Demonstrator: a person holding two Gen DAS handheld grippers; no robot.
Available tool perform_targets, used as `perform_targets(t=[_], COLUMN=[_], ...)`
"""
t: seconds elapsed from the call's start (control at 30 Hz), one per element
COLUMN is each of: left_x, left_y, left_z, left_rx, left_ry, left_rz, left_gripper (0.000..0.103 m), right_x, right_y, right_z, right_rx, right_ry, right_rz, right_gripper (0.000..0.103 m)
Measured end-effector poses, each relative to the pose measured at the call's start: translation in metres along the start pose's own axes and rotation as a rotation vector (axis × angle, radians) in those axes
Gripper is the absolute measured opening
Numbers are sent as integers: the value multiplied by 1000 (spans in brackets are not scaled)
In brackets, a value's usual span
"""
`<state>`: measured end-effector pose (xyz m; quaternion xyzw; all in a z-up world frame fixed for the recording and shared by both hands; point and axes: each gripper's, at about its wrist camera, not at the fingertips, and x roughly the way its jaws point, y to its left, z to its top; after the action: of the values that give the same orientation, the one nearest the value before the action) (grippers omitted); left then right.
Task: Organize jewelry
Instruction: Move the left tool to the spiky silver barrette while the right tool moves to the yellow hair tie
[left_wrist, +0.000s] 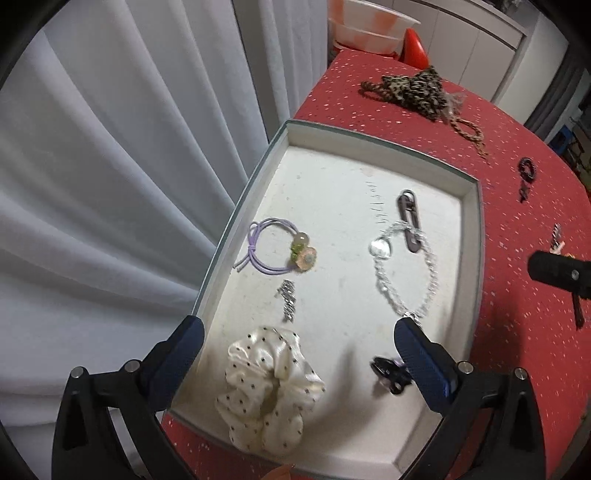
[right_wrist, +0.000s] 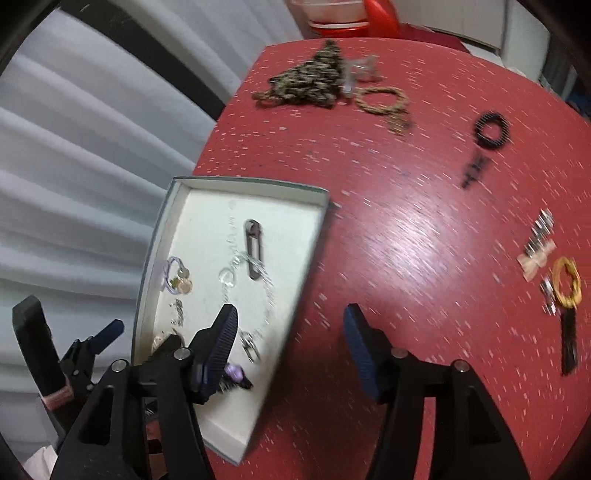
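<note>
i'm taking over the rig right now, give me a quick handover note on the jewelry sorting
Left gripper: open, empty, above the shallow white tray.
Right gripper: open, empty, over the tray's edge and the red speckled tablecloth.
Done, in the tray: cream polka-dot scrunchie, lilac flower hair tie, clear bead bracelet, dark metal clip, small silver clip, black and purple clip.
Left, on the cloth: leopard-print fabric piece, braided tan loop, black ring tie, pale bow clip, yellow hair tie.
</note>
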<state>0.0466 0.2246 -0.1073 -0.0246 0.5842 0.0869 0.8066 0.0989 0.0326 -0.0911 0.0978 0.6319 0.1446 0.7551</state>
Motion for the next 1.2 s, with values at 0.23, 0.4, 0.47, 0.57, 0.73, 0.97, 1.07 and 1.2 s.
perform_targets(t=[0.23,0.4,0.47,0.57,0.73,0.97,1.07,1.2], left_x=[-22,-34,-39,-44,-47,-48,-41,-30], left_y=[-40,-78,-91,-112,-148,-197,-216,-241], left_z=[-13,-27,-32,-35,-35,-20,-10,5], left_rx=[105,204,219,244,289,332,332,338], left_ry=[22,33,34,37,43,13,4,-11], left_rz=[-20,-55,-68,-99,-147,-185,-186,-189], left_gripper=[103,103,103,103,103,103,103,103], right_x=[-29,-48,-56,-69,-84,-93,-96,-97], right_y=[-55,-97,-114,-141,-177,-214,-226,-241], right_z=[-35,-59,-68,-82,-99,-108,-107,-102], right_rx=[106,190,221,263,286,282,294,286], right_ry=[-10,-21,-30,-41,-60,-48,-61,-80], right_rz=[-17,-38,-45,-73,-139,-227,-232,-241], right_gripper=[82,85,86,86,87,87,87,87])
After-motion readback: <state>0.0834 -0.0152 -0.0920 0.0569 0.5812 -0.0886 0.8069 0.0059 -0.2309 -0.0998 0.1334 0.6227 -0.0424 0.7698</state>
